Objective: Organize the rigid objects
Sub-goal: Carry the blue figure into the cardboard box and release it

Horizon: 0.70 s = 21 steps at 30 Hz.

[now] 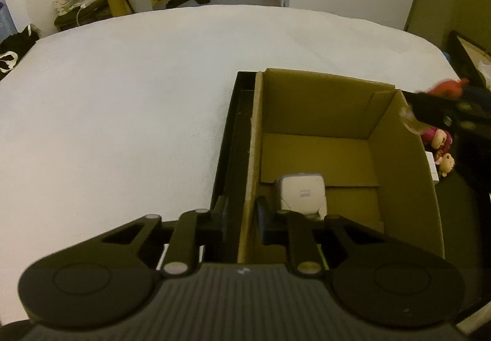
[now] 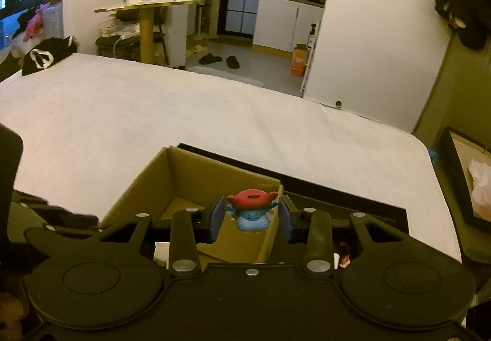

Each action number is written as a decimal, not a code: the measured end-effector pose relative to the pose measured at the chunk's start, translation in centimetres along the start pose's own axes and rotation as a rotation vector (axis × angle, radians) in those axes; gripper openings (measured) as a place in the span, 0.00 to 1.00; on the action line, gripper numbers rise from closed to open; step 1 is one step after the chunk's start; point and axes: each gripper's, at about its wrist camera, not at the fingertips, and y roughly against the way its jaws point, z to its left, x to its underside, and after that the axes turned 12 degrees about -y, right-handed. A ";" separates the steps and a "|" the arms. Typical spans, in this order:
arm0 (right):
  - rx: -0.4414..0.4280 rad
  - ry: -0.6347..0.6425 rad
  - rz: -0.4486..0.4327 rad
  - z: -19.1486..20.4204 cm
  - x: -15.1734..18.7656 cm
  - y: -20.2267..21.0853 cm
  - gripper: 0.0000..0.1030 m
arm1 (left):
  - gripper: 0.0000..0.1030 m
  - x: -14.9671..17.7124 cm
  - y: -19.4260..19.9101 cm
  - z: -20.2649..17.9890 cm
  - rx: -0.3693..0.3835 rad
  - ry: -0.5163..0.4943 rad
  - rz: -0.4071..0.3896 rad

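An open cardboard box (image 1: 322, 114) stands inside a black tray (image 1: 236, 132) on the white bed. My left gripper (image 1: 242, 220) straddles the box's left wall, one finger outside and one inside, and is shut on that wall. A small white cube-shaped device (image 1: 302, 192) lies on the box floor just beyond the inner finger. In the right wrist view my right gripper (image 2: 251, 218) is shut on a small blue figurine with a red top (image 2: 252, 207), held above the near right corner of the cardboard box (image 2: 196, 175).
The white bed sheet (image 1: 122, 95) spreads wide to the left and behind the box. Two small plush toys (image 1: 442, 151) lie right of the box. A black open box (image 2: 466, 175) sits off the bed's right edge. A yellow side table (image 2: 147, 6) stands beyond.
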 end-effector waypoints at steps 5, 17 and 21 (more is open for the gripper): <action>-0.052 0.029 -0.001 0.5 -1.1 0.3 0.39 | 0.15 0.1 0.4 0.2 0.012 0.007 -0.024; -0.018 0.014 -0.001 -0.8 -0.7 2.1 0.54 | 0.12 0.1 1.2 0.0 -0.006 -0.006 -0.047; -0.007 0.000 -0.003 -2.0 -0.5 2.8 0.55 | 0.12 0.0 1.5 -0.2 -0.019 -0.017 -0.056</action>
